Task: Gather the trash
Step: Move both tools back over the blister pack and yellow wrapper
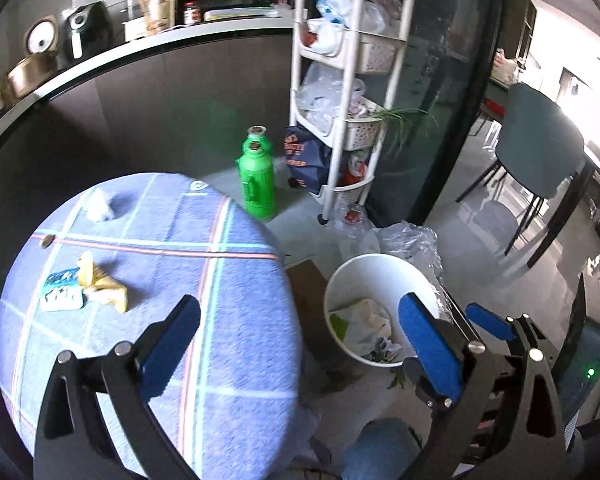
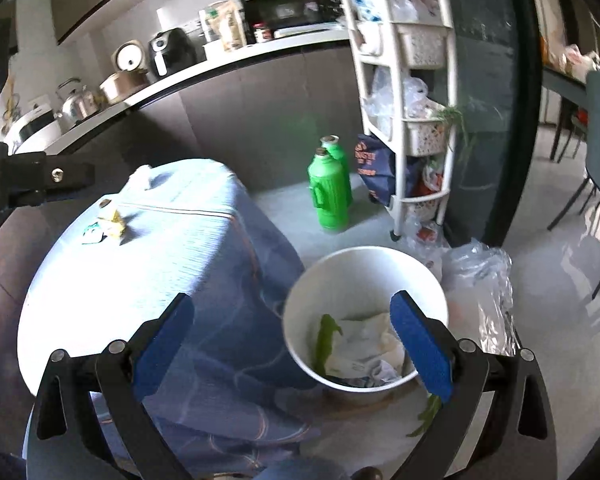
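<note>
The worktop (image 1: 220,360), a round table under a blue checked cloth, carries what remains to be collected. On the floor just beside its right edge stands the white bin (image 1: 342,280), already holding crumpled paper and a green scrap.

Step in hand, as judged: a drop into the bin looks complete, and the next pickup has not begun. Both tongs are empty.

Remaining trash on the worktop: a yellow peel (image 1: 100,282) touching a blue-and-white wrapper (image 1: 62,292) near the left edge, a crumpled white tissue (image 1: 98,206) toward the far edge, and a small dark round item (image 1: 47,241) between them; what that last item is cannot be told.

Next move, as judged: one pair of tongs must travel left across the cloth and descend astride the peel or wrapper before closing.

Pose: the left tongs (image 1: 296,332) are released, jaws wide, angled downward over the worktop's right edge. The right tongs (image 2: 290,332) are likewise released and wide, angled downward, the right jaw over the bin.
</note>
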Demonstrator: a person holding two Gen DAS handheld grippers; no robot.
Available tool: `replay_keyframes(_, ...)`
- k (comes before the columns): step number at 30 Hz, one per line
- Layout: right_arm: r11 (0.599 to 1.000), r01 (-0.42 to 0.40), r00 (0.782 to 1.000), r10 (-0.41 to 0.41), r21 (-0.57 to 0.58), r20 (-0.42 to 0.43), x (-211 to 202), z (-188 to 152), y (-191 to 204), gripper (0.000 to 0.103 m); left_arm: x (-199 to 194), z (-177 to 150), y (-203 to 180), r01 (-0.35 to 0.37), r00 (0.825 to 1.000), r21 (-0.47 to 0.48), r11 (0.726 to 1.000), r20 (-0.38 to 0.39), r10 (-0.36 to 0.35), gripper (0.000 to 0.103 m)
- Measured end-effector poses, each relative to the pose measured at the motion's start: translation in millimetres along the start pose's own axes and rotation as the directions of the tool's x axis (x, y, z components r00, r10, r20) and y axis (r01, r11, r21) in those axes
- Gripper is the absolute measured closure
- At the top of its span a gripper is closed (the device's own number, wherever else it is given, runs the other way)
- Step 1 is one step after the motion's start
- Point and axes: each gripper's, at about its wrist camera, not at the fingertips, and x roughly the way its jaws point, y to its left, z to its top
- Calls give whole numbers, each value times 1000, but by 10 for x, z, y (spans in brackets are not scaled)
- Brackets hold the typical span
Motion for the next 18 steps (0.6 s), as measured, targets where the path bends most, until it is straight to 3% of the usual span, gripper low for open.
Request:
replay_keyframes(9, 991, -59, 998, 54, -121, -39, 59, 75, 642, 9, -318, -130, 564, -45, 998, -95, 994, 28, 48, 4)
replay_keyframes(18, 964, -131, 989, 111, -233, -94, 247, 134, 1310, 9, -469, -352, 1338, -100, 995, -248, 963, 5, 104, 4)
